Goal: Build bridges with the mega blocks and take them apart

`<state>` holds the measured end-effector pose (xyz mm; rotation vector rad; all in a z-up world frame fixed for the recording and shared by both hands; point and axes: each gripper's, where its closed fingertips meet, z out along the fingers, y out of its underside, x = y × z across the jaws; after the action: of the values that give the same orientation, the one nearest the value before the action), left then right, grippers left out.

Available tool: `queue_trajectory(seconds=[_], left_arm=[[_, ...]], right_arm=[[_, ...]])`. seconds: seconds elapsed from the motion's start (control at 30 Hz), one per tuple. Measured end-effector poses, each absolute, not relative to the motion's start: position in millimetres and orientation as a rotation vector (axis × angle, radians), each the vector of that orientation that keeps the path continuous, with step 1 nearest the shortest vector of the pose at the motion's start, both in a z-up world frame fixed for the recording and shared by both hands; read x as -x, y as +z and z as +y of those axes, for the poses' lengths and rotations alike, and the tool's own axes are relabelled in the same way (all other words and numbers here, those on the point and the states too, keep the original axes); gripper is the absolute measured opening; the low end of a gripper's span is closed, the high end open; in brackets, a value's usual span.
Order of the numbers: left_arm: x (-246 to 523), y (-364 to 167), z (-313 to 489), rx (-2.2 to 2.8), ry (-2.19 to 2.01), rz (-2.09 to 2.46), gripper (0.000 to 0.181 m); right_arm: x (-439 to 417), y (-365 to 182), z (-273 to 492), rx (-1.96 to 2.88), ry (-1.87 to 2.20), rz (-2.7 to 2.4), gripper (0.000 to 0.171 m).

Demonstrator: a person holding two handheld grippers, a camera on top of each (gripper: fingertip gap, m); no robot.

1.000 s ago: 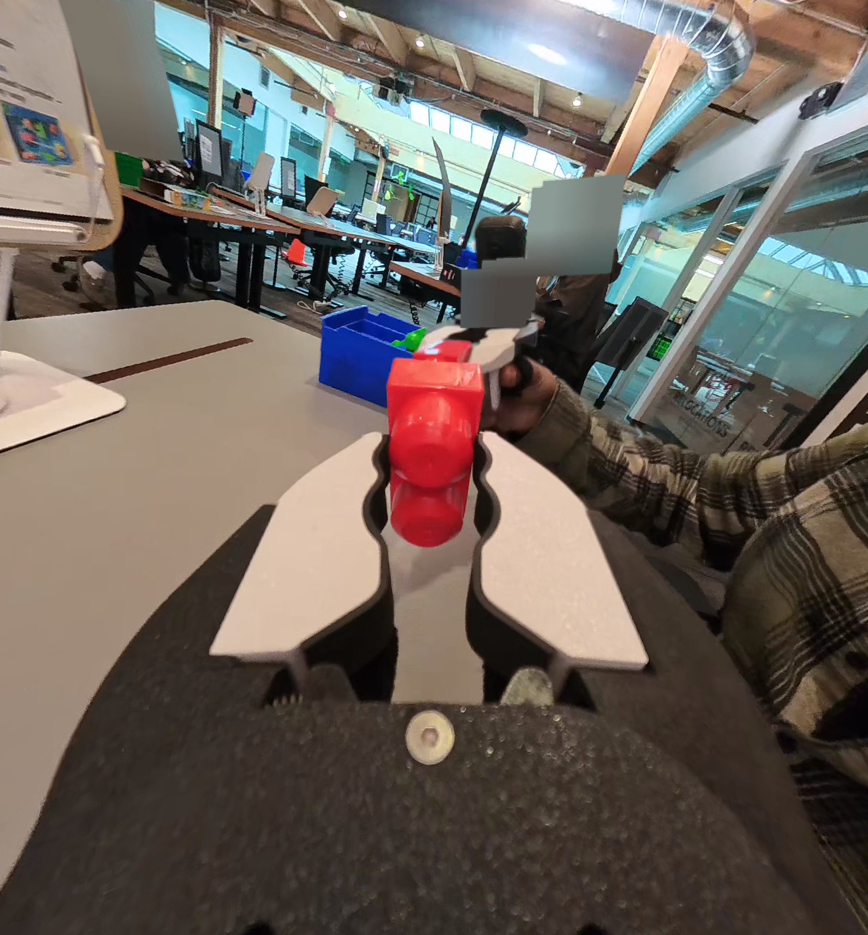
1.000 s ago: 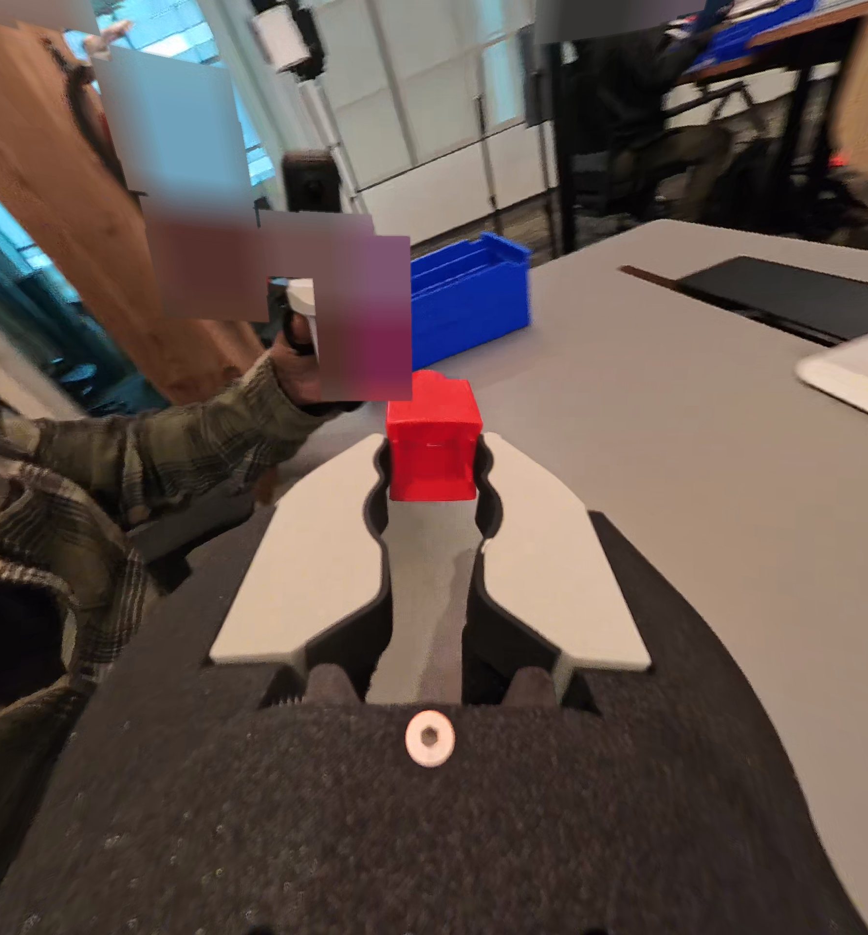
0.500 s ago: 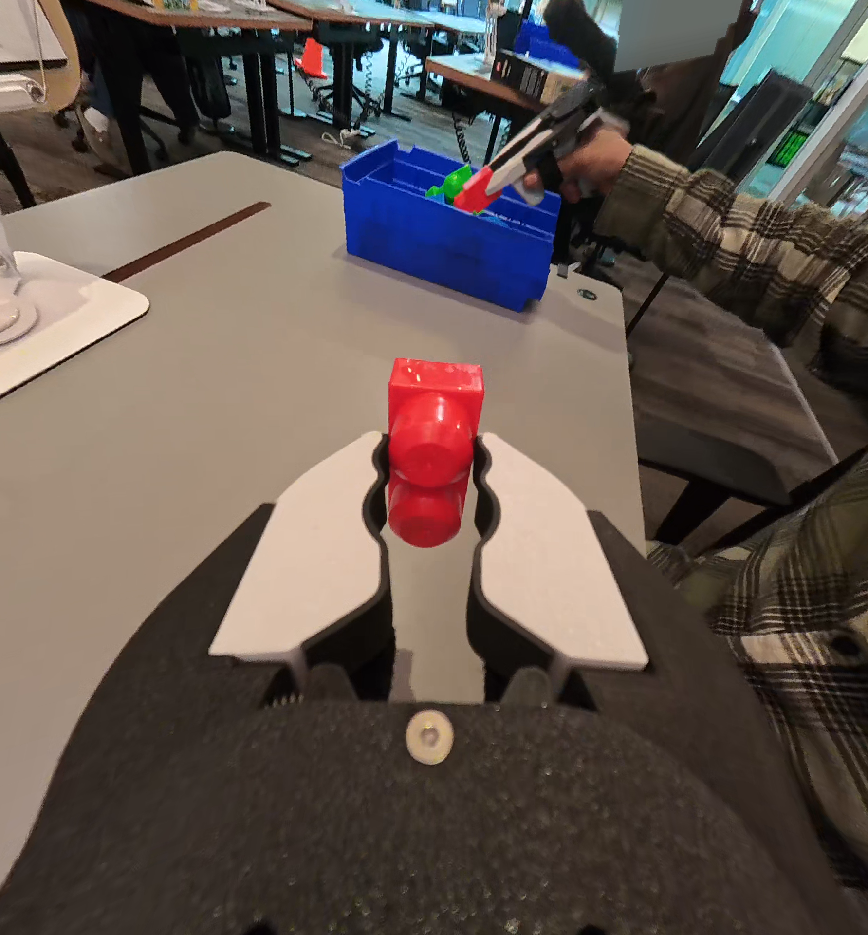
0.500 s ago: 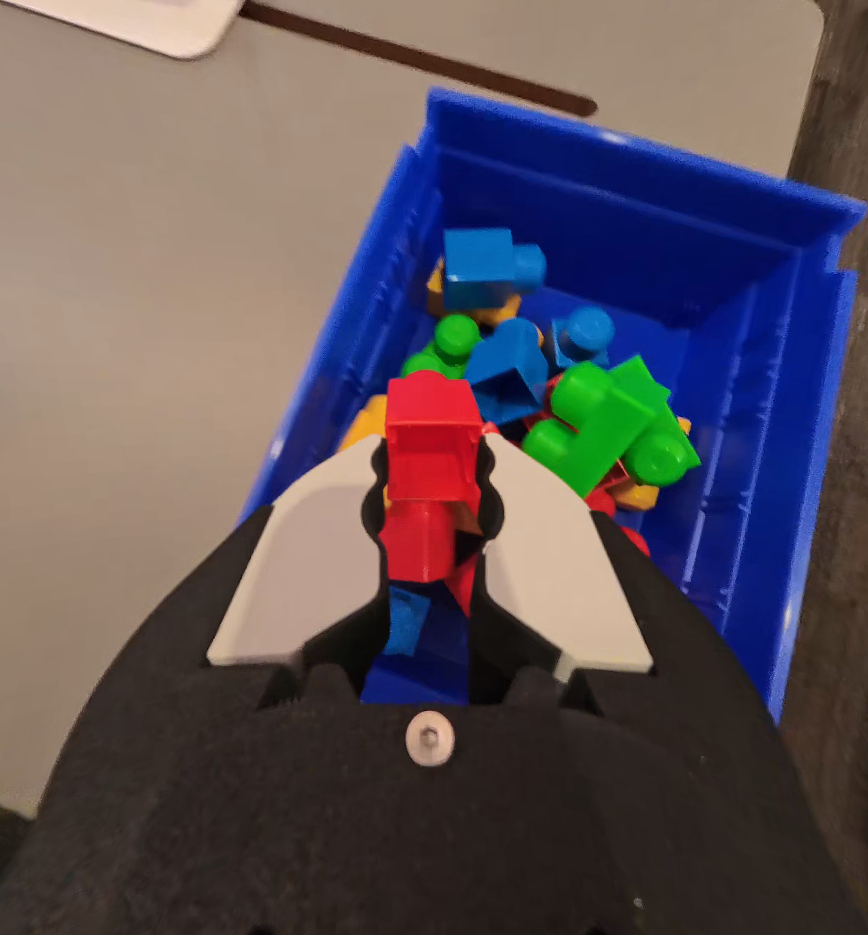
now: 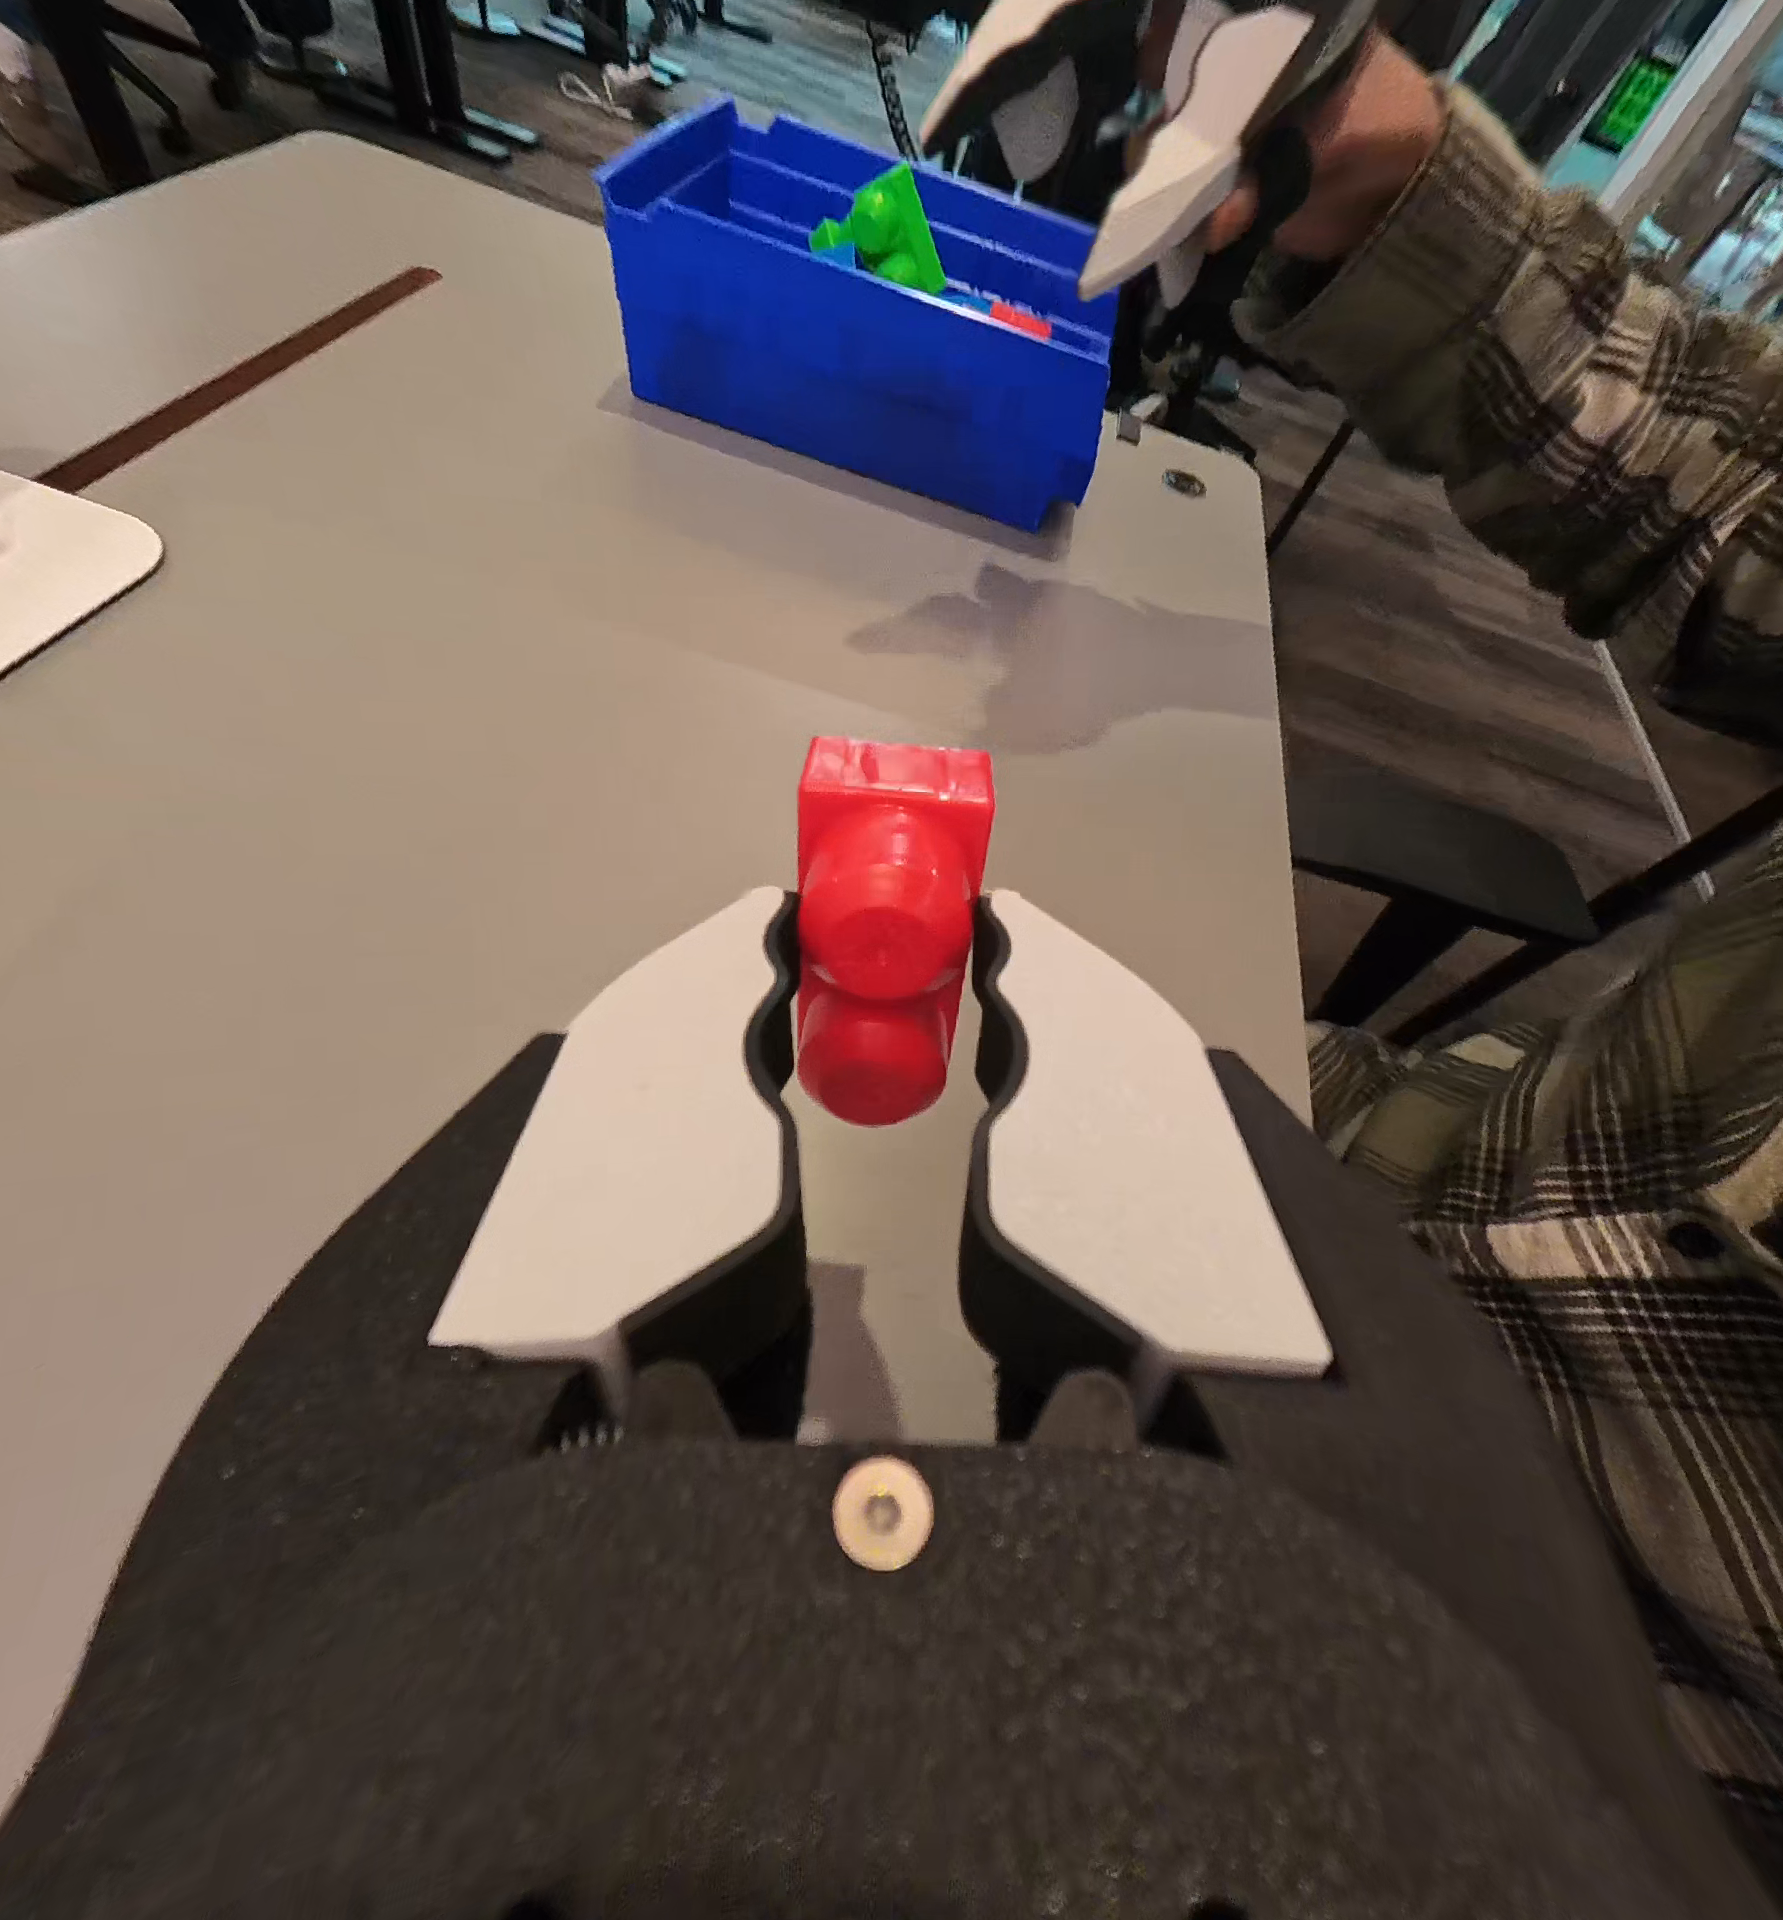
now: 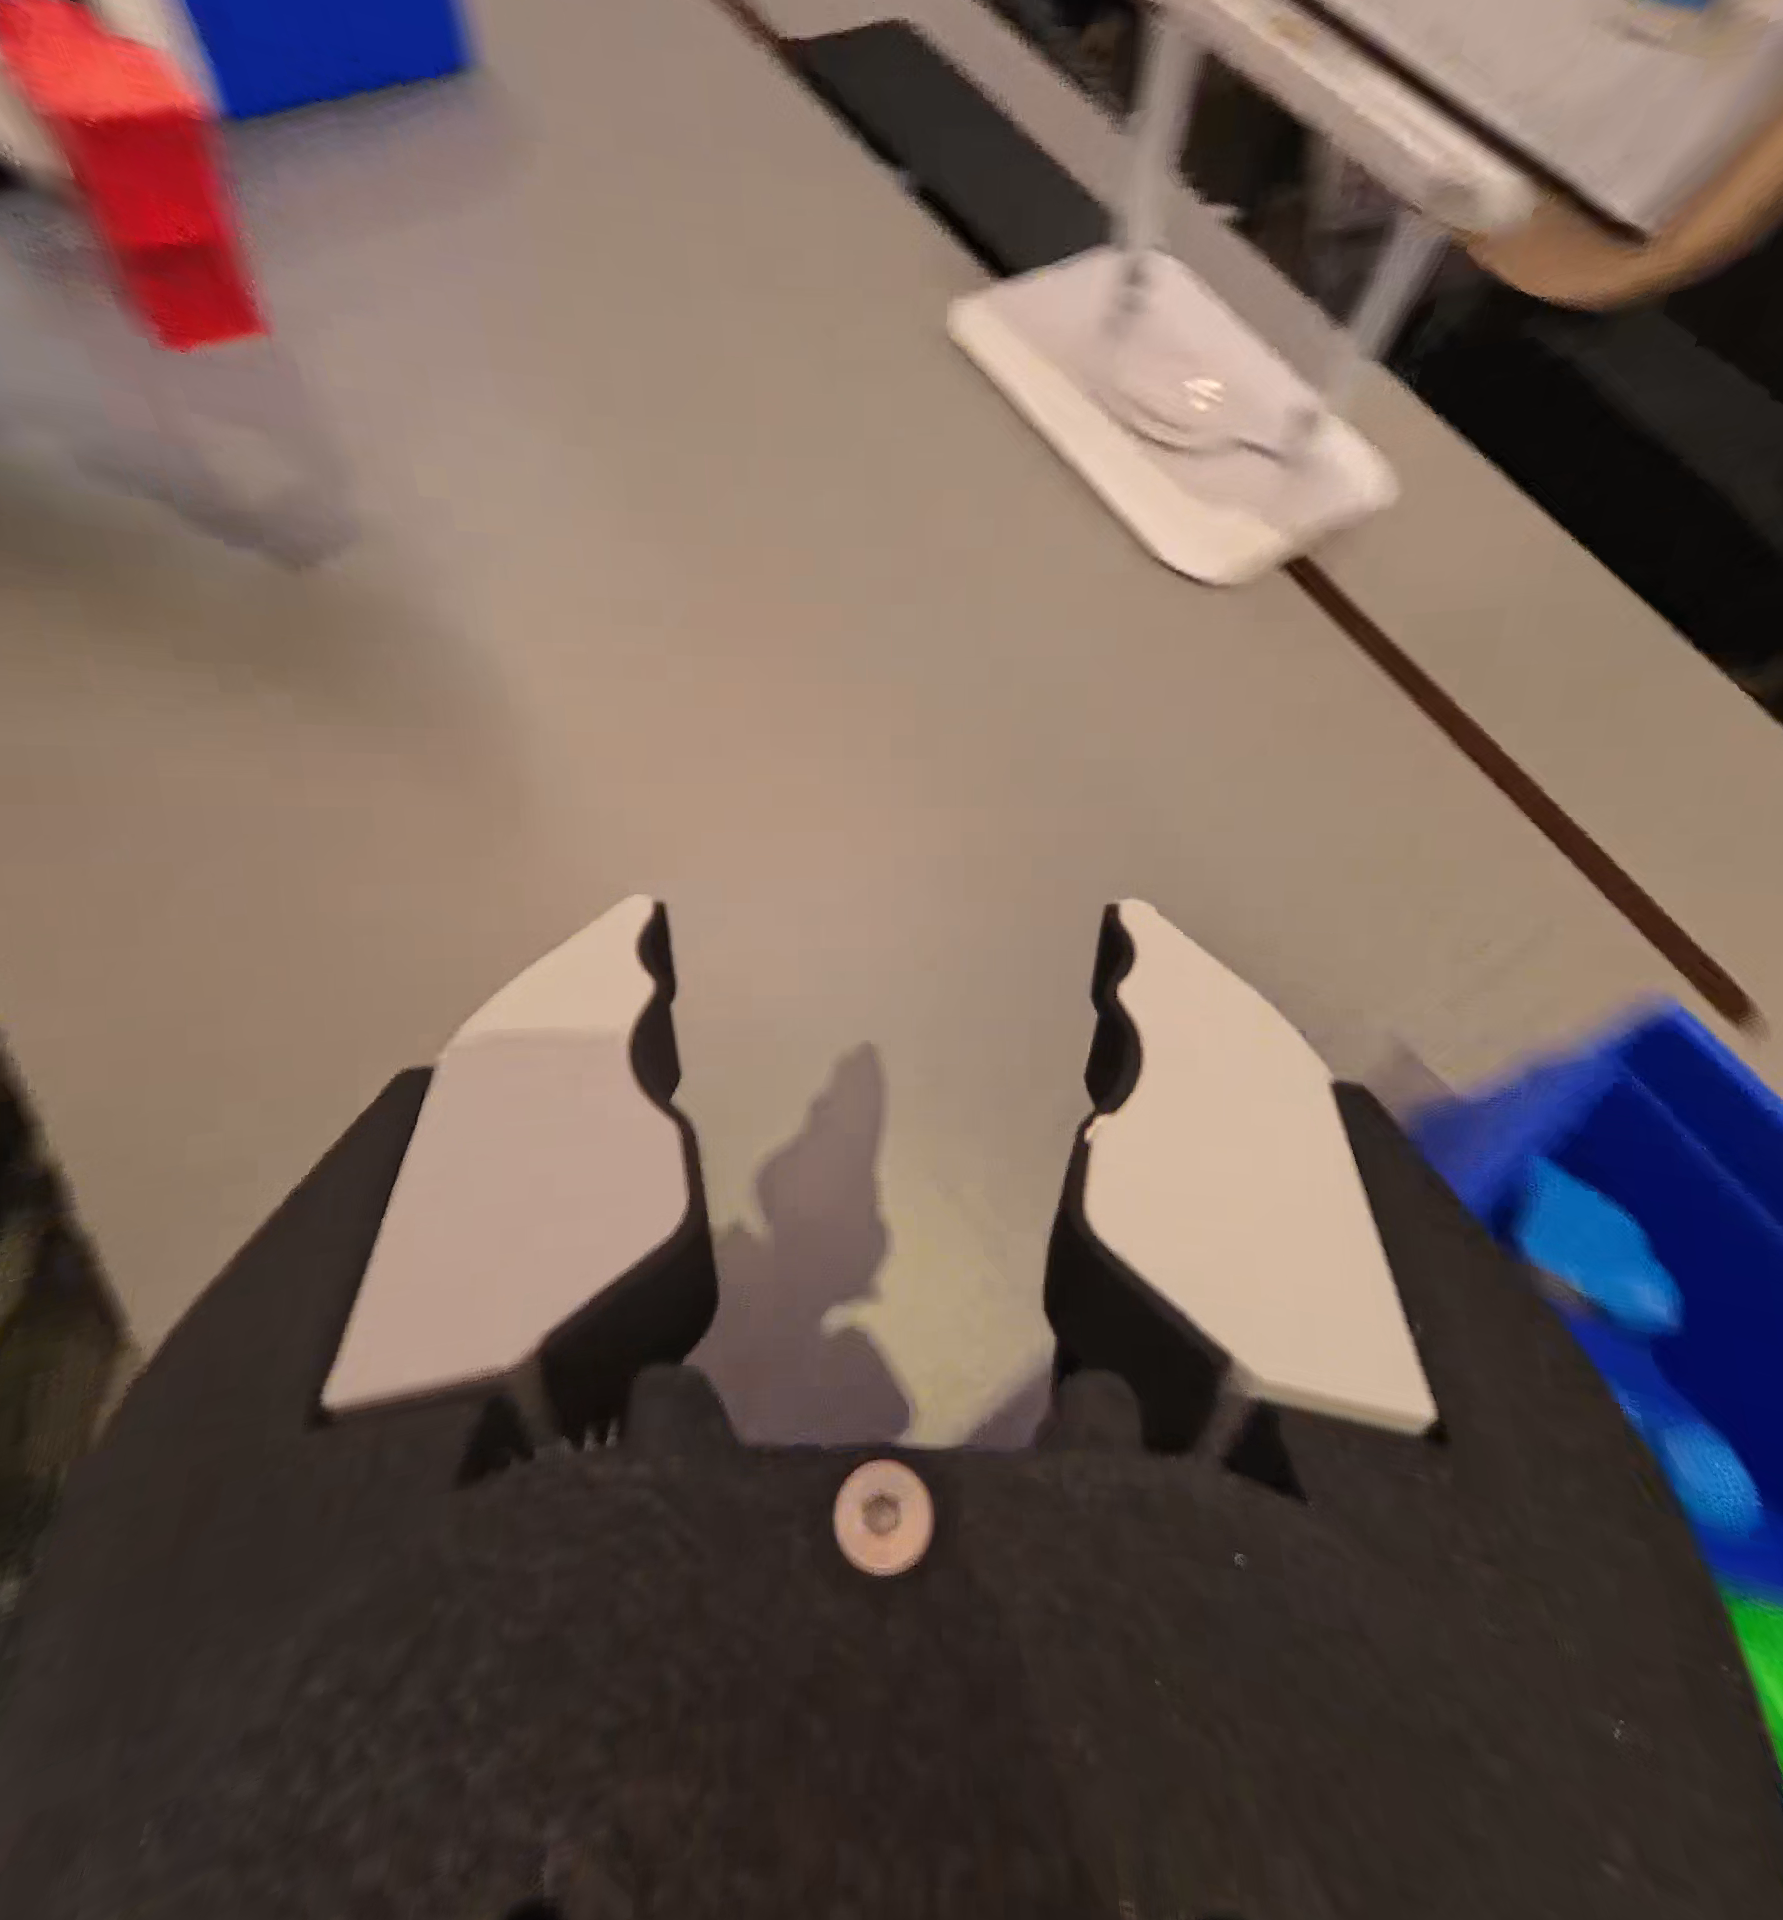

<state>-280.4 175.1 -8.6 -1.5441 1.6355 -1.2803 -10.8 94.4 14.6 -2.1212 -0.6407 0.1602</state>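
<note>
My left gripper (image 5: pixel 882 914) is shut on a red two-stud mega block (image 5: pixel 887 914) and holds it above the grey table (image 5: pixel 399 675), studs toward the camera. That block also shows blurred at the top left of the right wrist view (image 6: pixel 149 208). My right gripper (image 6: pixel 882 920) is open and empty above the table. It also shows in the left wrist view (image 5: pixel 1105 125), open, above the blue bin (image 5: pixel 845 353). The bin holds a green block (image 5: pixel 887 234) and other blocks; its corner shows in the right wrist view (image 6: pixel 1697 1195).
A white stand base (image 6: pixel 1178 416) with a clear post sits on the table, also in the left wrist view (image 5: pixel 14 582). A dark seam (image 5: pixel 243 384) crosses the table. A dark flat pad (image 6: pixel 960 156) lies beyond. A plaid sleeve (image 5: pixel 1593 343) reaches over the right edge.
My right gripper opened over the blue bin and let go of its red block, then swung back toward the table. My left gripper kept its red block and lowered its aim toward the table.
</note>
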Motion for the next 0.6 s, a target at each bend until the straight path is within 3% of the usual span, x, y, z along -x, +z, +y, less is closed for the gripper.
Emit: queue_trajectory(seconds=[0.27,0.5,0.6], left_arm=[[261.9,-17.7,152.4,1.575,-1.126,1.878,0.032],[252.5,-14.7,133.6,1.529,-1.072,1.996,0.032],[251.4,-15.8,130.9,1.519,-1.078,2.005,0.032]], right_arm=[[196.7,8.4,122.3,2.022,0.373,-1.208,0.078],[238.9,-4.5,138.9,2.034,0.445,-1.335,0.064],[244.1,-9.2,135.1,2.049,0.474,-1.377,0.047]])
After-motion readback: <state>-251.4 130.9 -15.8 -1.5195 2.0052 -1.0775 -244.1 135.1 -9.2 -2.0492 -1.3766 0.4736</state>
